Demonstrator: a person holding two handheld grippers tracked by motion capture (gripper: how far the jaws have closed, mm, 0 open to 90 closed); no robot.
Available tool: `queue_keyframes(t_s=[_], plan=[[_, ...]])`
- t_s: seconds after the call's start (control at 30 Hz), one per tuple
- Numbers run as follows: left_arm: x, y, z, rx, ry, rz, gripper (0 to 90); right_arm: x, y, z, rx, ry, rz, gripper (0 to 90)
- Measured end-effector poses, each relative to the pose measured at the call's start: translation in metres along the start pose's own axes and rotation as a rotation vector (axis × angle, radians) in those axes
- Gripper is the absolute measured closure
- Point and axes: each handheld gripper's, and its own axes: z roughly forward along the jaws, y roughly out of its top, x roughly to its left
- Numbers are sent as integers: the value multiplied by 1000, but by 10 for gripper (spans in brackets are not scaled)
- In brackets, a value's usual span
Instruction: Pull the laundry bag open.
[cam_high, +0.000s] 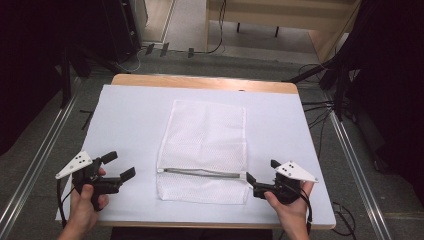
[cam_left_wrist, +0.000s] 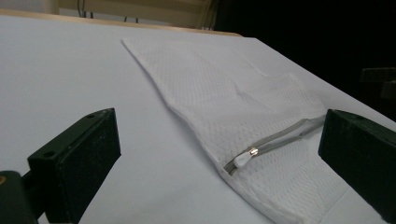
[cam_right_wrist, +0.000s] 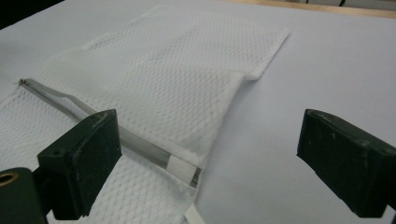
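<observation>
A white mesh laundry bag (cam_high: 202, 150) lies flat at the middle of the white-covered table (cam_high: 130, 115), its grey zipper (cam_high: 202, 173) running across near the front edge. The left gripper (cam_high: 122, 167) is spread wide, holding nothing, well left of the bag. The right gripper (cam_high: 260, 175) is likewise spread and empty-handed, one jaw at the bag's zipper corner.

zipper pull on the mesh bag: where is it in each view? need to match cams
High view: zipper pull at the left end of the grey zipper, low on the white mesh bag.
Left gripper view: lower centre, a white tab with a metal slider, between the jaws.
Right gripper view: far left edge, at the zipper's far end.
Shared landmark: the grey zipper line across the bag.
</observation>
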Motion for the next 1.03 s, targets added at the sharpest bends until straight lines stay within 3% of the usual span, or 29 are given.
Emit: queue_keyframes(t_s=[0.33,0.5,0.53,0.7,0.8,1.03], plan=[[22,-4,-27,-24,91,11,0,-36,-8,-21,-40,-50,35,46],[33,-8,-33,2,171,84,0,-57,-16,-27,-55,-71,54,48],[37,-9,-33,10,184,81,0,-62,-18,-27,-60,-71,54,58],[48,-10,-37,-8,186,26,0,-85,-30,-27,-59,-97,99,82],[48,-11,-37,-6,188,36,0,-93,-34,-27,-53,-106,129,82],[48,-11,-33,6,182,31,0,-91,-33,-24,-38,-109,130,82]])
